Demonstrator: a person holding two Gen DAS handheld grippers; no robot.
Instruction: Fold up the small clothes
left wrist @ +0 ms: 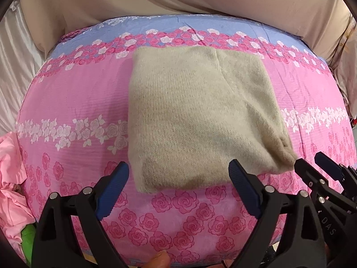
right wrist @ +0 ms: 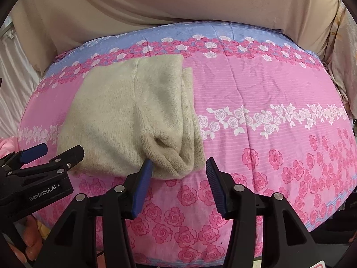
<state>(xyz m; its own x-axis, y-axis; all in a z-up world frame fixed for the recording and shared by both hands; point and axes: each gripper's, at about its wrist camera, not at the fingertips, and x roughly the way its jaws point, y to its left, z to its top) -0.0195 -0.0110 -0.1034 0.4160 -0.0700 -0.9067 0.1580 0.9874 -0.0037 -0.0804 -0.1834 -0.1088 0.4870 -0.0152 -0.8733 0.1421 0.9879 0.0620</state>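
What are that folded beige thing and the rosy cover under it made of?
The beige garment looks like soft knit, perhaps wool or acrylic: fuzzy matte surface with fine knit rows. The rose-print cover seems thin woven cotton or a blend: smooth, faintly ribbed, lightly creased.

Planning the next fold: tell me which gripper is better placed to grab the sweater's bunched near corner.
Right. The right gripper is open with the bunched corner of the cream sweater at its fingertips; the left gripper, also open, faces the flat near edge instead.
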